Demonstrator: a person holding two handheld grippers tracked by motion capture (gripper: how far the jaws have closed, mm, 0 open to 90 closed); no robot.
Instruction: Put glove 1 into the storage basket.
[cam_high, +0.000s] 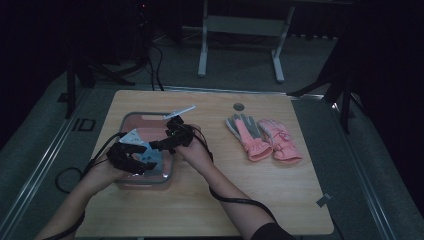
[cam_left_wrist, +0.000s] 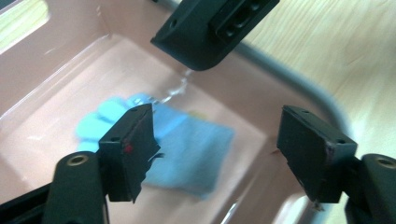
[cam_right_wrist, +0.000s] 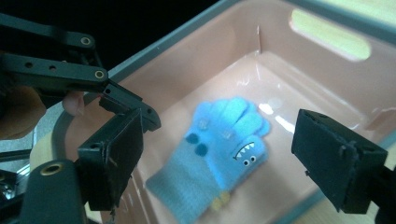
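- The blue glove (cam_right_wrist: 217, 154) is a small knitted one with dark dots and a toothy monster face near its fingers
- It lies flat and unheld on the floor of the pink bin (cam_right_wrist: 261, 60), fingers toward the bin's handle slot

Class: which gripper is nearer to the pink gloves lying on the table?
Right. The right gripper hangs over the bin's near-right part, on the side facing the pink gloves. The left gripper is over the bin's near-left part, farther away.
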